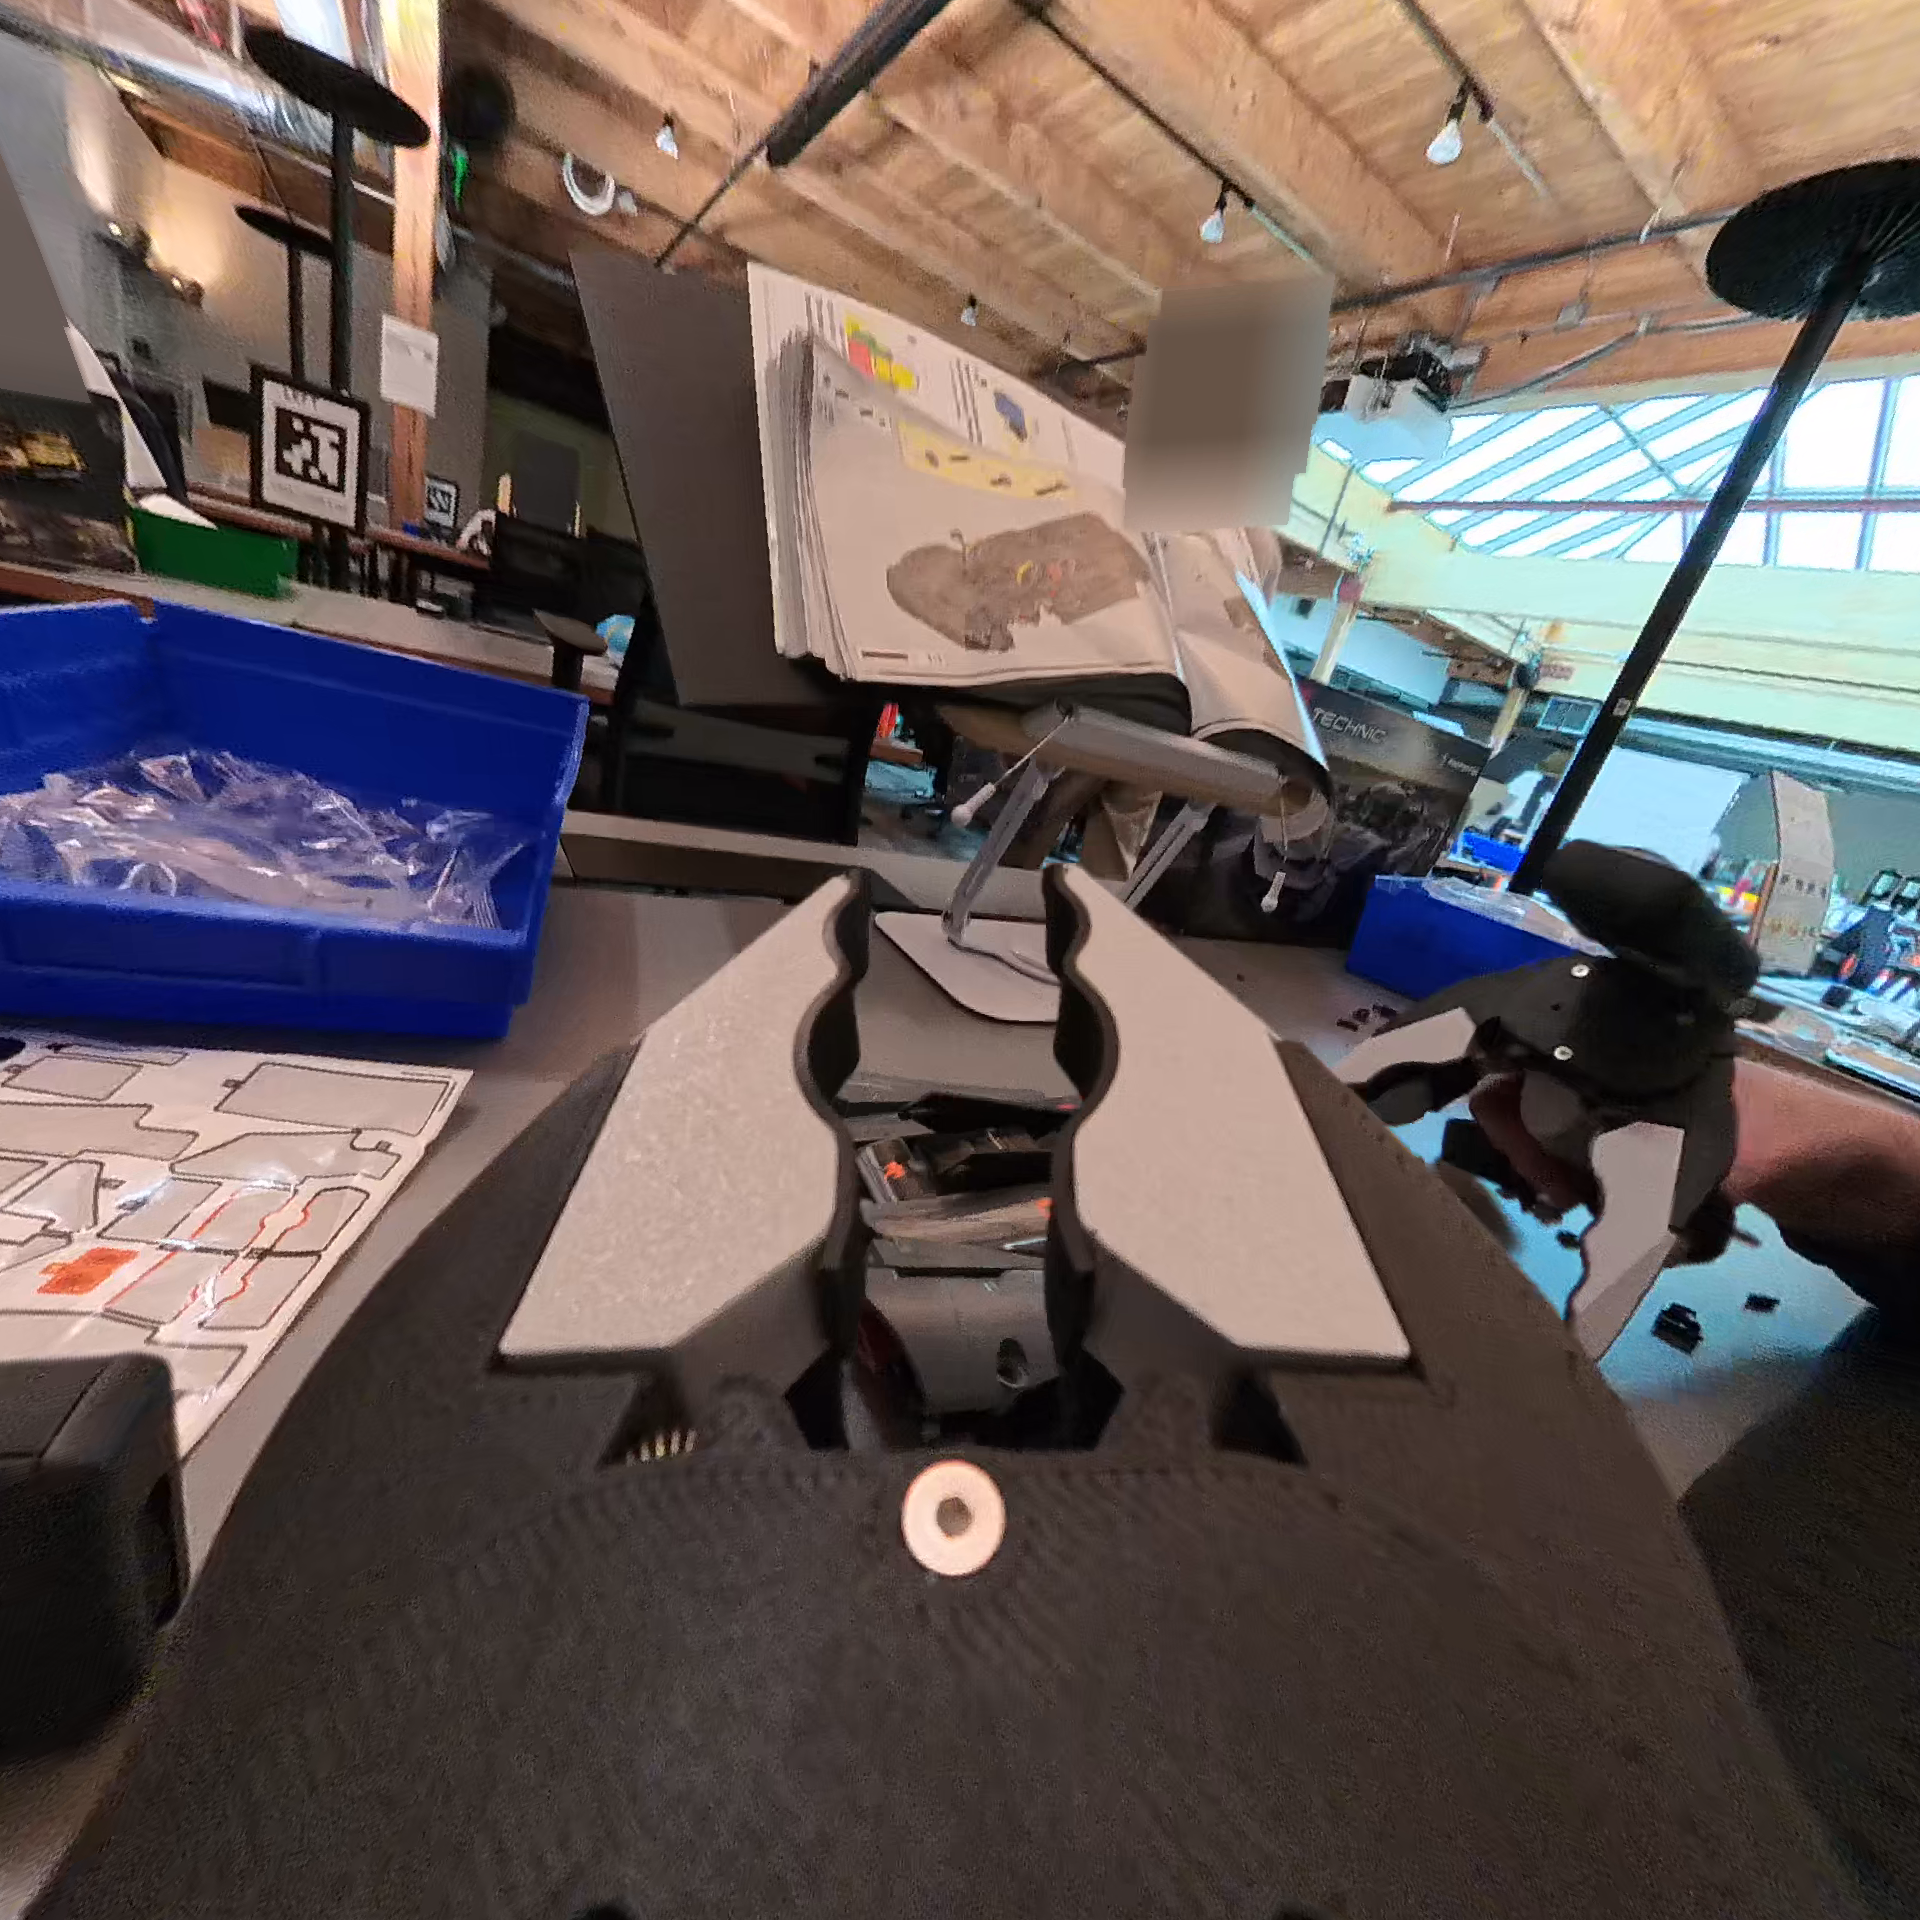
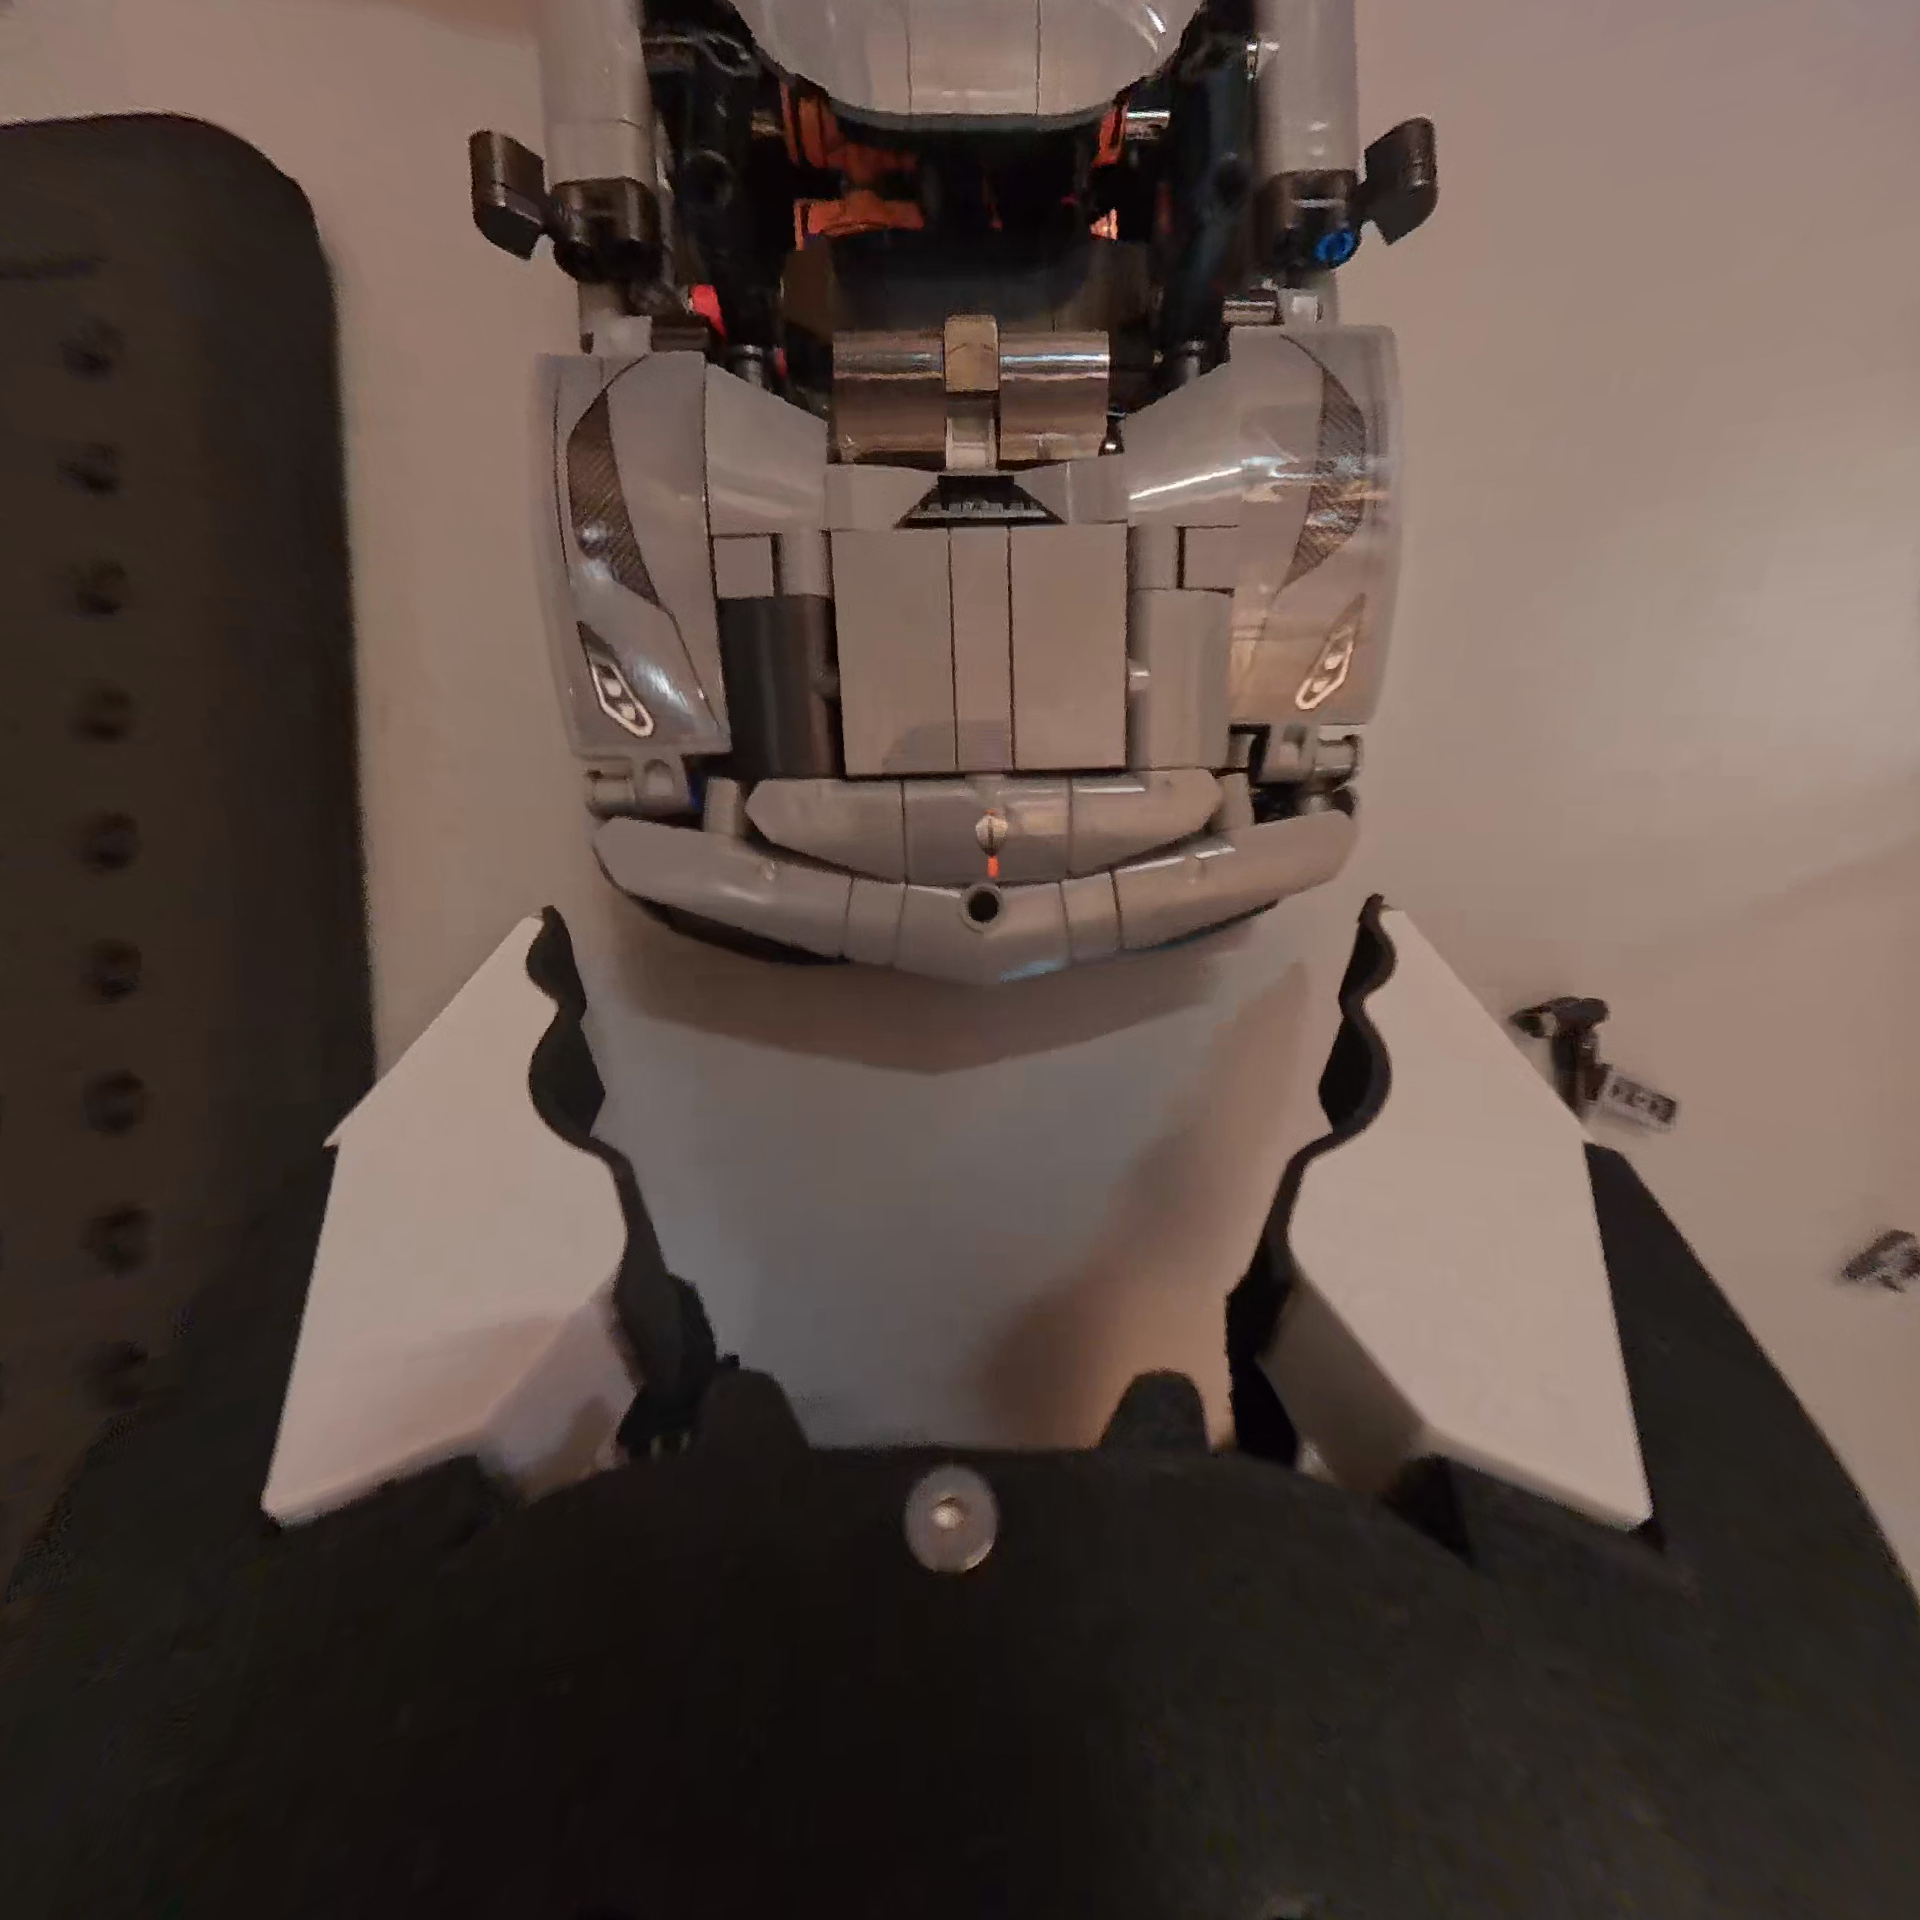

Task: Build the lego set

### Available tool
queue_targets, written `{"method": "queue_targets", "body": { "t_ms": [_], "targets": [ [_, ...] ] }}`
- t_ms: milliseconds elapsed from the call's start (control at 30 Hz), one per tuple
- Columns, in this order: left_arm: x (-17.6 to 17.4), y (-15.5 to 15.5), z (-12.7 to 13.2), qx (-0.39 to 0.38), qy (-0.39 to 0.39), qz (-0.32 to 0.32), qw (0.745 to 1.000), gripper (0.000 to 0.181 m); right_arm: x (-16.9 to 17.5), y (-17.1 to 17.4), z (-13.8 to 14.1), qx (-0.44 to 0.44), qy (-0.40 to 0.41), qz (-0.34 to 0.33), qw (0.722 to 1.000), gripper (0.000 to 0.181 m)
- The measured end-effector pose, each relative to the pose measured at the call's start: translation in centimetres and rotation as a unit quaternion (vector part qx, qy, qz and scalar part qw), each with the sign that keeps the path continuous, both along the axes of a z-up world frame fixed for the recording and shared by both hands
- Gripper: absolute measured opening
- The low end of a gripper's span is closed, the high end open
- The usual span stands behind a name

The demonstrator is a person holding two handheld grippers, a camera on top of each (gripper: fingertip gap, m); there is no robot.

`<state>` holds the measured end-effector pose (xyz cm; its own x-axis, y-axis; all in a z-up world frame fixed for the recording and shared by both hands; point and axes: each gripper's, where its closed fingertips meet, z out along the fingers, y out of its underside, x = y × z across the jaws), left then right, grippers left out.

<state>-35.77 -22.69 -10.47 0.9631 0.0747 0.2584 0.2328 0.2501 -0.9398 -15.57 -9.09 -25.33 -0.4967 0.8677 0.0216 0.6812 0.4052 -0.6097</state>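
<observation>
In your left wrist view, your left hand-held gripper (image 1: 951, 1060) has its fingers close together around part of the grey toy car (image 1: 956, 1205), with the blue bin (image 1: 312, 935) on the desk (image 1: 603, 966) to the left of the car. In your right wrist view, your right hand-held gripper (image 2: 961, 1049) is wide open and holds nothing, just in front of the car's (image 2: 977, 665) nose, and a small dark piece (image 2: 1574, 1039) lies to the right of the car.

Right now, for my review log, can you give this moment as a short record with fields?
left gripper: jaws part closed around the grey and black lego car model
right gripper: open, empty, fingers just short of the model's nose
left of model: blue plastic bin of clear bags; sticker sheet
behind: open instruction booklet on metal stand
loose parts: small dark pieces on table
</observation>
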Motion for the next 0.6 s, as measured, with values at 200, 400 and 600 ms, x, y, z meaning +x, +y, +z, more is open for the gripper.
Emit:
{"method": "queue_targets", "body": {
  "t_ms": [200, 400, 600],
  "targets": [
    [0.7, -1.2, -0.3, -0.004, 0.005, 0.016, 1.000, 0.032, -1.1, 0.2, -0.8, 0.023, 0.011, -0.025, 0.999, 0.142],
    [0.8, -0.4, -1.2, -0.030, 0.003, 0.013, 0.999, 0.033, -1.3, 0.7, -0.6, 0.029, 0.024, -0.023, 0.999, 0.140],
    [1.3, -0.3, -1.2, -0.035, 0.012, 0.016, 0.999, 0.033, -1.6, 2.9, -0.1, 0.051, 0.038, -0.046, 0.997, 0.132]
  ]
}}
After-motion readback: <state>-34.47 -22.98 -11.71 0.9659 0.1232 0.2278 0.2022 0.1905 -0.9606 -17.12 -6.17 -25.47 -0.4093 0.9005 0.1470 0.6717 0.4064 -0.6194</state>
